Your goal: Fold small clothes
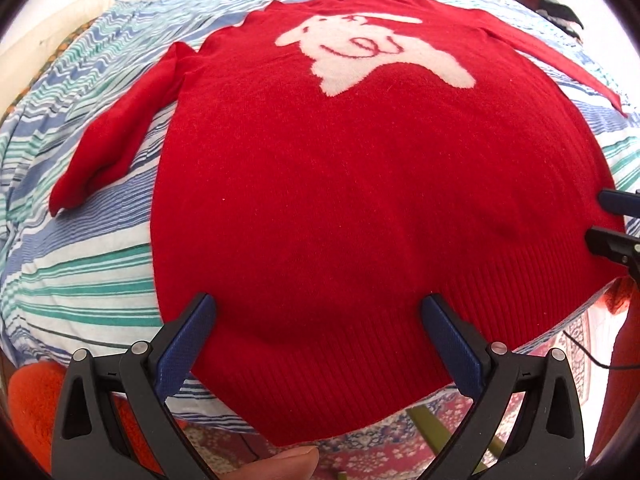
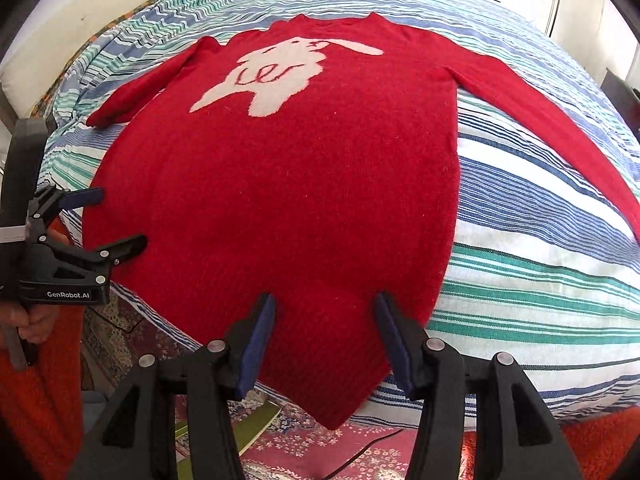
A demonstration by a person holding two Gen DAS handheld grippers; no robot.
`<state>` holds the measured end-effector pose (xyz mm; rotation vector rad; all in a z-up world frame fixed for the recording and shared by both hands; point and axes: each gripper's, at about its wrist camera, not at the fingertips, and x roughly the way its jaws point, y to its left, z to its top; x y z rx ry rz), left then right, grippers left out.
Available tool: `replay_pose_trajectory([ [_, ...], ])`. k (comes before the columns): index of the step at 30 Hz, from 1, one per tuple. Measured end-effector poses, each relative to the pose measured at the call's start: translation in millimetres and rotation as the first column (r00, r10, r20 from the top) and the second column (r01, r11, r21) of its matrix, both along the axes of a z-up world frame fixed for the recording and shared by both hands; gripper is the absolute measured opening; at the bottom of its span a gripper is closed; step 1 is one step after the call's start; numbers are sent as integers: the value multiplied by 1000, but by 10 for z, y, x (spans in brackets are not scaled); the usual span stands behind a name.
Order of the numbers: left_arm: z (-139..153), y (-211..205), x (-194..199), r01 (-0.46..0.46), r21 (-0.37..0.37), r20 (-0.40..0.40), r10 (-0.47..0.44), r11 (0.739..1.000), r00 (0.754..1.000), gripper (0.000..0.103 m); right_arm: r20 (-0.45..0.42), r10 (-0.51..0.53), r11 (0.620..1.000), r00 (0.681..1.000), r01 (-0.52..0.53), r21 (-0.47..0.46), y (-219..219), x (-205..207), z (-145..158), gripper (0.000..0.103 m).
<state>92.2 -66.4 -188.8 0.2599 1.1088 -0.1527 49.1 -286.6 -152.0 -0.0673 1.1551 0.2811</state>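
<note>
A red knitted sweater (image 1: 340,184) (image 2: 288,200) with a white animal figure lies flat, front up, on the bed, sleeves spread to both sides. Its ribbed hem hangs over the near edge of the bed. My left gripper (image 1: 319,302) stands open wide just above the hem near the left corner, with nothing pinched; in the right wrist view the left gripper (image 2: 118,219) shows at the sweater's left edge. My right gripper (image 2: 325,300) is open over the hem near the right corner, and the red knit shows between its fingers. It appears in the left wrist view as the right gripper (image 1: 598,217).
The bed carries a blue, green and white striped cover (image 2: 540,248) (image 1: 80,272). Below the near edge lie a patterned red rug (image 2: 320,444), a black cable (image 2: 360,456) and a green flat object (image 2: 260,420). Orange sleeves (image 2: 36,408) and a thumb (image 1: 280,464) are close by.
</note>
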Motion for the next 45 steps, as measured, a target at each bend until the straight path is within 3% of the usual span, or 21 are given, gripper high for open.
replay_pose_trajectory([
  [13,-17,52,-8,-5,-21,-13,4,1000,1000,103,19,1,1000,1000,-1,10,14,-15,25,61],
  [16,102,89,7,2,-1,-18,-2,1000,1000,102,62,-4,1000,998,4,0,23,-49,132,61],
  [20,703,518,-44,-1,39,167,-5,999,986,102,234,-21,1000,972,22,0,-97,-257,682,62],
  [23,943,1054,77,-20,123,230,-9,992,973,102,350,-34,995,936,64,-74,-271,-527,1045,77],
  [25,923,1386,238,-60,195,226,15,979,974,101,380,-31,984,924,95,-150,-387,-678,1128,78],
  [27,825,1609,387,-60,218,213,12,974,977,101,380,-41,969,924,130,-211,-501,-771,1143,78],
  [30,549,1661,632,-5,303,183,-53,953,982,100,371,-119,964,921,197,-180,-698,-788,1131,78],
  [32,363,1599,817,7,409,181,-89,912,980,92,352,-153,962,923,220,-158,-772,-721,1096,78],
  [34,269,1582,1015,-1,463,180,-93,887,979,88,325,-160,965,932,217,-148,-811,-672,1046,78],
  [36,304,1663,1178,-15,412,157,-55,911,986,73,291,-164,969,943,210,-134,-847,-659,989,78],
  [37,344,1739,1253,-13,340,114,-27,940,993,46,278,-172,969,945,214,-126,-871,-661,970,78],
  [38,396,1847,1319,-18,238,57,5,971,998,9,273,-184,968,944,223,-118,-901,-661,966,78],
  [39,463,1959,1374,-42,127,4,42,991,999,8,273,-197,966,942,234,-110,-926,-679,959,78],
  [41,683,2154,1412,-94,-49,-24,93,994,995,7,272,-222,962,936,256,-94,-986,-699,953,78],
  [42,815,2254,1431,-128,-141,-38,124,982,992,7,269,-233,961,935,264,-87,-1011,-700,948,78],
  [43,936,2372,1451,-176,-250,-61,166,952,984,7,263,-240,960,935,269,-79,-1032,-695,940,78],
  [45,1148,2661,1513,-289,-438,-111,268,851,957,11,246,-252,959,936,276,-64,-1064,-673,915,78],
])
